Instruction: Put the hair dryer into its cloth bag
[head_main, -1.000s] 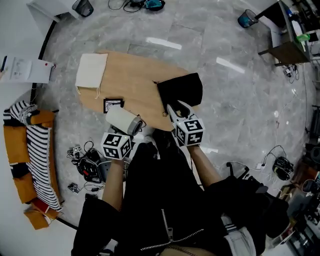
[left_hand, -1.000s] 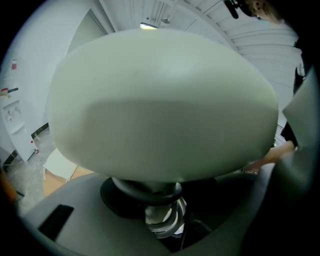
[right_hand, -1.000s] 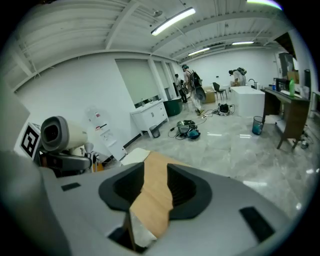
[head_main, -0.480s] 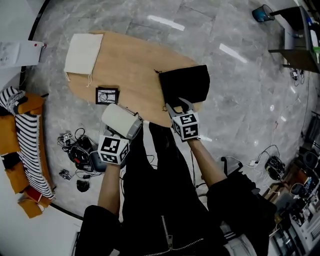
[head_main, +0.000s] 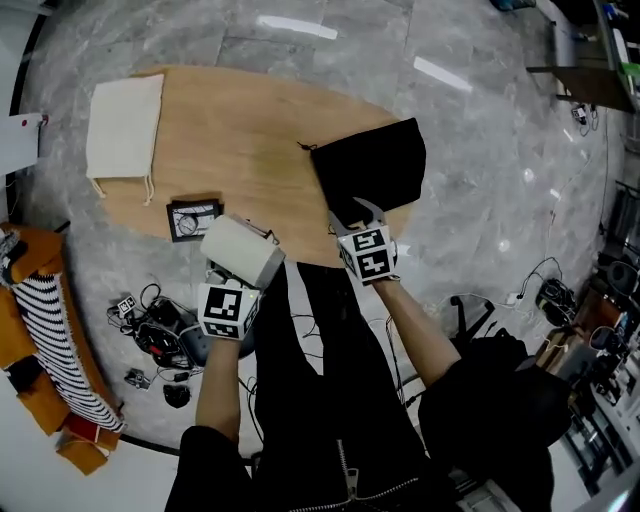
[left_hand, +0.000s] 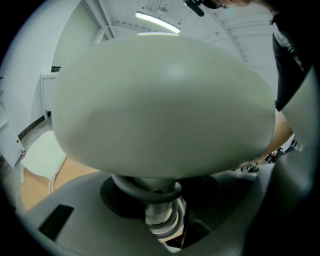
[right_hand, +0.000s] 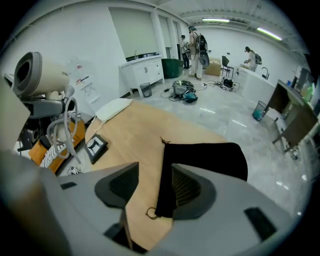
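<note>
The left claw (head_main: 244, 276) is clamped on the hair dryer (head_main: 240, 248), a pale off-white one. It is held at the tabletop's (head_main: 250, 140) near rim, at about 7 o'clock in the head view, its barrel lying above the claw's marker cube. In the left gripper view the dryer's rounded body (left_hand: 160, 105) fills nearly the whole field, with its grey cord looped just beneath it.

The right claw (head_main: 357, 215) points steeply down at the near edge of the black cloth bag (head_main: 372, 172). Its jaws stand apart and have just been opening. In the right gripper view the bag's near-left corner (right_hand: 167, 200) and its drawstring loop (right_hand: 148, 213) show in the gap between the jaws, with bare wood beside them, and the pads press on nothing.

The black bag lies flat at the tabletop's 2 o'clock end, and its far corner seems to reach past the rim. The hair dryer is outside it, off at the bag's 8 o'clock.

A white cloth bag (head_main: 125, 128) lies flat at the 10 o'clock end, well apart from the black one. A small black-framed square (head_main: 193, 218) sits near the rim at the white bag's 5 o'clock, just beside the dryer.
</note>
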